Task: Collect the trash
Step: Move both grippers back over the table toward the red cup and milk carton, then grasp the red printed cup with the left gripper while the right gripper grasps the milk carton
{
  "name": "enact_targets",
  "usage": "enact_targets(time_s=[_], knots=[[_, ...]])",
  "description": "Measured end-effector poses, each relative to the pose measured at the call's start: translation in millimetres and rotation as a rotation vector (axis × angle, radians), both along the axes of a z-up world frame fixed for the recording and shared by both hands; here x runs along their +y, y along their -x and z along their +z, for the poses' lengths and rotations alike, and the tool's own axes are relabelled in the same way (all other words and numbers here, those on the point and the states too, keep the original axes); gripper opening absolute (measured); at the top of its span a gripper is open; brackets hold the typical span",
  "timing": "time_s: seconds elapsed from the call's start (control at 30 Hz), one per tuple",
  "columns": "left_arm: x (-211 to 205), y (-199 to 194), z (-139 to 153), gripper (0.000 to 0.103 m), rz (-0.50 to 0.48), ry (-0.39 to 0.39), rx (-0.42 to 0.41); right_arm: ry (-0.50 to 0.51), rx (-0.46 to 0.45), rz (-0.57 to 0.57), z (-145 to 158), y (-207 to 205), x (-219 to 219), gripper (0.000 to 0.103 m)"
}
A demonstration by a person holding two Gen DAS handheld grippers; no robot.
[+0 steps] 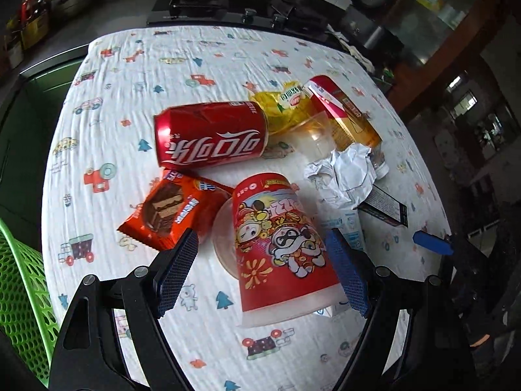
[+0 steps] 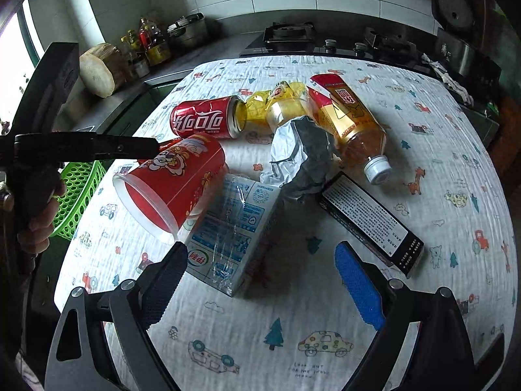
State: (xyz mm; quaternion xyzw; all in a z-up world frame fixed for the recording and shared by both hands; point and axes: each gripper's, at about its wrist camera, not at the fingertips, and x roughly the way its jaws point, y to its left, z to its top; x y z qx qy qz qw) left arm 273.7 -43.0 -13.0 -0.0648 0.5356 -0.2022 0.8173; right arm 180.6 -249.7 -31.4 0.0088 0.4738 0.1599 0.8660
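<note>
While both jaws gape empty, only the left view shows the orange wafer wrapper (image 1: 169,211).

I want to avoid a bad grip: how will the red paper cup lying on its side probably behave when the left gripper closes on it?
The red paper cup looks empty and thin-walled, so it is probably light and may crush or go oval under pressure. Lying on its side, it could roll away in a curve. The left gripper stands open around it, not yet pressing.
</note>
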Motion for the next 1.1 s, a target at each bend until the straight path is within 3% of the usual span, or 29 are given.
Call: enact_targets(time_s=[0.37, 0.47, 0.67, 1.1], knots=[[-19.5, -18.6, -22.0, 0.078, -0.006, -0.046, 0.086, -0.008, 0.024, 0.002, -12.9, -1.2, -5.3, 0.089], [-23.7, -18.4, -26.1, 0.071, -0.027, -0.035, 0.098, -0.006, 0.034, 0.0, -16.2, -1.8, -6.6, 0.089], [-30.9, -11.5, -23.4, 0.069, -0.05, -0.072, 0.057, 0.0, 0.042, -0.001, -18.8, 0.0, -5.5, 0.089], [12.2, 22.5, 13.6, 0.068, -0.014, 0.032, -0.055, -0.08, 0.103, -0.004, -19.9, -9.2, 16.0, 0.087]])
